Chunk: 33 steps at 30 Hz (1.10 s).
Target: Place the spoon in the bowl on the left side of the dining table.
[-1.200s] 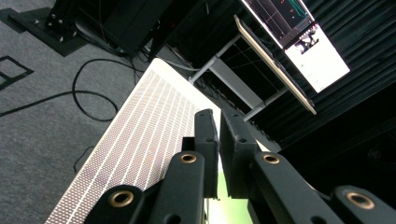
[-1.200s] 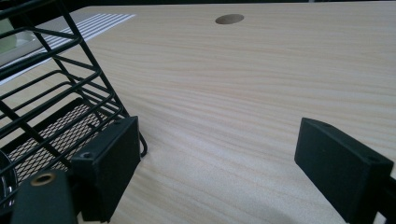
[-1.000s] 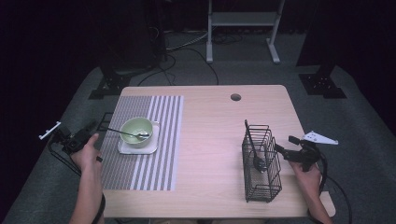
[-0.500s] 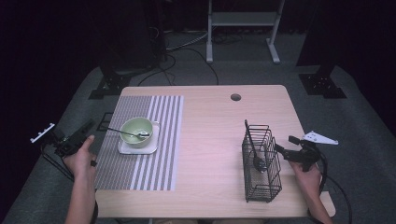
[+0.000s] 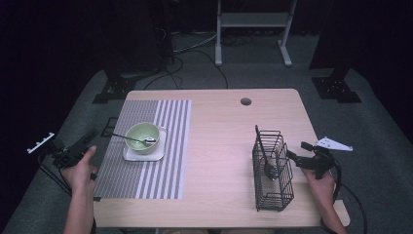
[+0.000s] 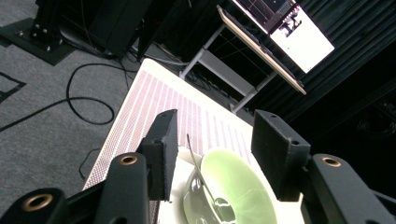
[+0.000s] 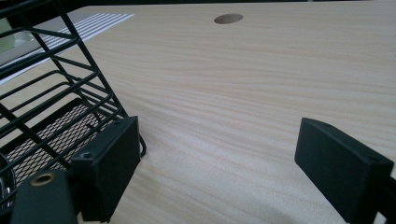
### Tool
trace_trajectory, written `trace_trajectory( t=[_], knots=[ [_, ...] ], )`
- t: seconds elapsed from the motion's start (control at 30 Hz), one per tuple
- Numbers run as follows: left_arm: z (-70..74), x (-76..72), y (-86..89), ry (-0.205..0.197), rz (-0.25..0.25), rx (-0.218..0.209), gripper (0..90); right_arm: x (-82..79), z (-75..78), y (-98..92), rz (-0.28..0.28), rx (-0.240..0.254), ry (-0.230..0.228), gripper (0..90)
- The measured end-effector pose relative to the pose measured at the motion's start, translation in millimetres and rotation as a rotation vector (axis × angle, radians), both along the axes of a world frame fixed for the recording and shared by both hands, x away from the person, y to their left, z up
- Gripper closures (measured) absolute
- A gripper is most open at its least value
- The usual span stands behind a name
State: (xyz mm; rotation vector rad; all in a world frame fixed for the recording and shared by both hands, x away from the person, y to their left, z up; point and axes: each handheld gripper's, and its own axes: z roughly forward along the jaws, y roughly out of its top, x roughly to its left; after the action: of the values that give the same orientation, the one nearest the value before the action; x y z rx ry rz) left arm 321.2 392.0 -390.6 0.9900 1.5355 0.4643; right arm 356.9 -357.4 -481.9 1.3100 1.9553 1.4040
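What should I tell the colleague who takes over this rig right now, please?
Left gripper: open, empty, off the table's left edge, aimed at the green bowl.
Right gripper: open, empty, low over the table beside the black wire basket.
The bowl sits on a white plate on the striped mat, with a spoon resting in it.
The basket already holds one dark utensil.
Nothing is gripped now.
Likely left: pick up the spoon from the bowl and carry it to the basket.
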Motion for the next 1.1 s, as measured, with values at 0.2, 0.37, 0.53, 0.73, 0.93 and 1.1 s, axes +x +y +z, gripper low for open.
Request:
trace_trajectory(
  t=[0.2, 0.37, 0.53, 0.73, 0.93, 1.1],
  knots=[
    [-1.1, -3.1, -1.8, 0.005, -0.017, 0.007, 47.7, -0.1, 0.0, 0.0, 0.000, -0.001, -0.001, 13.1],
    [-0.5, -5.0, -3.3, 0.007, -0.033, 0.016, 44.4, -0.1, 0.0, -0.1, 0.000, 0.001, 0.000, 13.1],
    [3.9, -8.5, -4.8, 0.002, -0.053, 0.036, 40.9, 0.0, 0.0, 0.0, -0.001, 0.000, -0.001, 13.1],
    [7.8, -11.9, -8.8, -0.001, -0.086, 0.062, 38.4, -0.1, 0.0, 0.2, -0.001, -0.001, -0.001, 13.1],
    [9.5, -13.1, -16.6, -0.001, -0.116, 0.079, 34.4, -0.1, 0.0, 0.4, -0.001, -0.002, -0.001, 13.1],
    [12.2, -12.9, -24.9, -0.004, -0.145, 0.091, 32.8, -0.2, 0.0, 0.2, -0.001, -0.001, -0.002, 13.1]
  ],
)
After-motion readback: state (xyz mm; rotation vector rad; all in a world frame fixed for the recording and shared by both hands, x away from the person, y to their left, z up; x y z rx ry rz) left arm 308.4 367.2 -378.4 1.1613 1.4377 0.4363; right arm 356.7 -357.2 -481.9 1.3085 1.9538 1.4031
